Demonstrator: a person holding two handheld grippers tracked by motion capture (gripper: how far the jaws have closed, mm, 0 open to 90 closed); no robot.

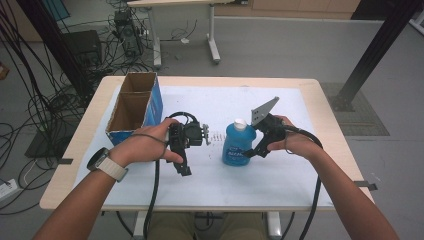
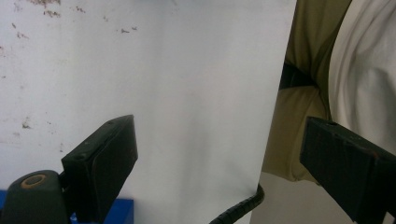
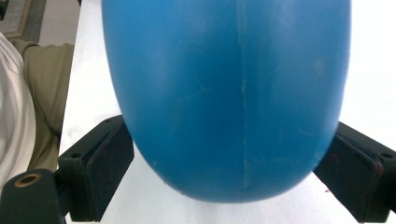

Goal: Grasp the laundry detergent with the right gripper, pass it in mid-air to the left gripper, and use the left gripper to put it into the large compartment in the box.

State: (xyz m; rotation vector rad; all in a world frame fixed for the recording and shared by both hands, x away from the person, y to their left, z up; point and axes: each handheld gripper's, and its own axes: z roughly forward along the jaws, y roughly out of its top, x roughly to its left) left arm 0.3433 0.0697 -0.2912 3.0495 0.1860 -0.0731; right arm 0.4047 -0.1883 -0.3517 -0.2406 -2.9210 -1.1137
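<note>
Blue bottle (image 3: pixel 226 93) between right tongs (image 3: pixel 224 177)

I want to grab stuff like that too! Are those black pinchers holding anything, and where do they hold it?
The right gripper clamps the blue bottle across its wide rounded body, one jaw on each side. The left gripper holds nothing.

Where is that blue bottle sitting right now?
In the high view the blue bottle stands upright near the middle of the table, between the right gripper's jaws, with the cardboard box off to its left.
</note>
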